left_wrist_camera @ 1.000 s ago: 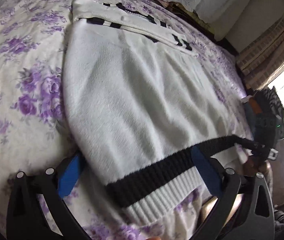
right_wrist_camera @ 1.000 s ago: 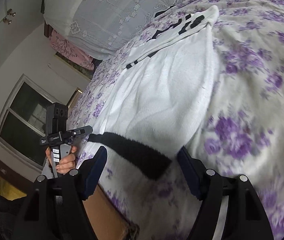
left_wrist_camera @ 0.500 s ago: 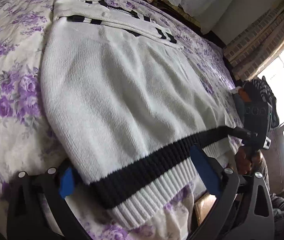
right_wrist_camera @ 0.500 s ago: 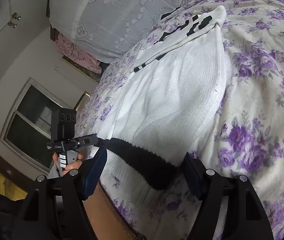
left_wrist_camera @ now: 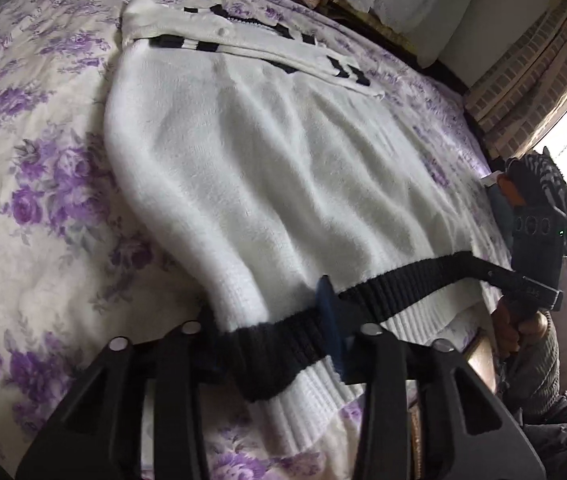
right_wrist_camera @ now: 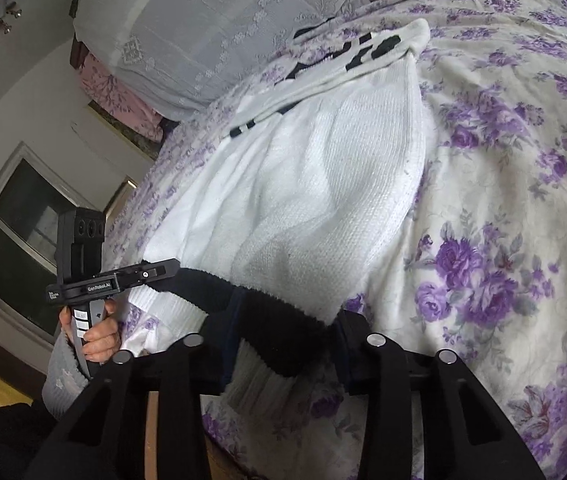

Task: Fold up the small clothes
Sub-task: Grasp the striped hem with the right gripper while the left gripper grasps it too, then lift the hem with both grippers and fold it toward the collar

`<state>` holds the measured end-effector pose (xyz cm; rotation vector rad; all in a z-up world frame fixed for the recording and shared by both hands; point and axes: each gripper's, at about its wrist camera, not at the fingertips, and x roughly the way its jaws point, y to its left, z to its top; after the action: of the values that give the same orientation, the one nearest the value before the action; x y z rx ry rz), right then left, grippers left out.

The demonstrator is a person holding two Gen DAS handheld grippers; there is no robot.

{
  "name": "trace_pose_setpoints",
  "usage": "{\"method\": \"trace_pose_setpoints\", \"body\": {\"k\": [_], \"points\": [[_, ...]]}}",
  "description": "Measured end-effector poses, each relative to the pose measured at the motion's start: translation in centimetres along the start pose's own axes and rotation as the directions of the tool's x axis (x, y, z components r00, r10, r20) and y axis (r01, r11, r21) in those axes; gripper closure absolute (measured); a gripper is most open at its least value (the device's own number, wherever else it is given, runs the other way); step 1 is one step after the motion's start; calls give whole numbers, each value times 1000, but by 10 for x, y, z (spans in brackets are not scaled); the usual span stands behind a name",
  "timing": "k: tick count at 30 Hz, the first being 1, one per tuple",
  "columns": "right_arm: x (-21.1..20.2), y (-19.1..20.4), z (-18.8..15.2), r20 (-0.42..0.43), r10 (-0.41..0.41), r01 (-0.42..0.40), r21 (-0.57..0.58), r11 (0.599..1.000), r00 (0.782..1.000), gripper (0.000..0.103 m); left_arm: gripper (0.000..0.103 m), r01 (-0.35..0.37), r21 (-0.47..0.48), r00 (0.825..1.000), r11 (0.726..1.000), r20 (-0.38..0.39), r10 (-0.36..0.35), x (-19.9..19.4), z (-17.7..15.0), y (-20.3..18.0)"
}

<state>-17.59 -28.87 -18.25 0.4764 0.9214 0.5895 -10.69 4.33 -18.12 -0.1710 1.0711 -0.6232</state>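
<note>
A white knit sweater (left_wrist_camera: 267,176) with a black hem band (left_wrist_camera: 395,284) and black collar stripes lies flat on a floral bedspread (left_wrist_camera: 31,184). My left gripper (left_wrist_camera: 271,332) is shut on the hem band at the sweater's near left corner. My right gripper (right_wrist_camera: 283,340) is shut on the black hem band (right_wrist_camera: 279,312) at the other corner of the sweater (right_wrist_camera: 323,196). Each gripper shows in the other's view, the right one (left_wrist_camera: 523,280) and the left one (right_wrist_camera: 155,272), both clamped on the hem.
The bedspread (right_wrist_camera: 503,200) covers the whole bed. A lace-covered pillow pile (right_wrist_camera: 211,24) sits at the head. Windows (right_wrist_camera: 23,232) and a wall flank the bed. The wooden bed edge (left_wrist_camera: 479,356) lies just below the hem.
Both grippers were open around the hem corners and have now closed on the black hem band. The left gripper shifted right onto the corner.
</note>
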Motion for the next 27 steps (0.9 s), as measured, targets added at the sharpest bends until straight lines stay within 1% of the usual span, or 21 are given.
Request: {"method": "trace_pose_setpoints", "body": {"k": [1, 2, 3, 4, 5, 6, 7, 9, 10, 12, 14, 16, 19, 21, 24, 27], "points": [[0, 0, 0, -2, 16, -16, -4, 1000, 1000, 50, 48, 28, 3, 1000, 1000, -5, -28, 0, 0, -2], [0, 0, 0, 0, 16, -16, -6, 1000, 1000, 49, 48, 25, 9, 1000, 1000, -4, -25, 0, -1, -3], [-1, 1, -1, 0, 16, -16, -7, 1000, 1000, 49, 50, 7, 23, 1000, 1000, 0, -7, -1, -2, -6], [-1, 1, -1, 2, 14, -14, -5, 1000, 1000, 49, 57, -16, 32, 1000, 999, 9, 16, -2, -2, -8], [-2, 0, 0, 8, 4, -4, -1, 1000, 1000, 53, 68, -26, 34, 1000, 999, 15, 26, -2, -3, -8], [-2, 0, 0, 22, -32, 32, 12, 999, 999, 58, 75, -33, 29, 999, 999, 21, 32, -3, -1, -7], [-3, -2, 0, 35, -69, 69, 27, 997, 997, 72, 85, -36, 16, 999, 999, 29, 35, -5, -1, -4], [-10, -1, -2, 82, -73, 70, 39, 997, 994, 75, 89, -4, -15, 999, 1000, 47, 4, -11, 1, 2], [-14, 1, -2, 107, -70, 66, 37, 997, 992, 78, 90, 3, -15, 998, 1000, 62, -2, -16, 1, 2], [-23, 11, 0, 157, -74, 76, -7, 997, 985, 79, 91, -5, 9, 996, 1000, 90, 4, -24, 3, -3], [-29, 20, 9, 177, -73, 84, -56, 995, 981, 79, 91, -10, 35, 993, 999, 116, 6, -33, 7, -9], [-31, 25, 19, 189, -47, 63, -81, 995, 981, 79, 91, -18, 59, 990, 998, 143, 10, -42, 15, -14], [-30, 27, 37, 203, -26, 44, -84, 995, 979, 79, 91, -25, 68, 987, 997, 159, 14, -45, 30, -15], [-25, 26, 46, 207, -31, 50, -91, 995, 978, 79, 92, -25, 67, 986, 997, 165, 14, -45, 40, -14], [-21, 23, 56, 218, -63, 85, -94, 992, 974, 79, 92, -24, 67, 984, 997, 178, 12, -46, 46, -11], [-23, 19, 66, 242, -51, 75, -91, 993, 969, 79, 92, -16, 65, 981, 998, 192, 3, -49, 55, -7]]}}
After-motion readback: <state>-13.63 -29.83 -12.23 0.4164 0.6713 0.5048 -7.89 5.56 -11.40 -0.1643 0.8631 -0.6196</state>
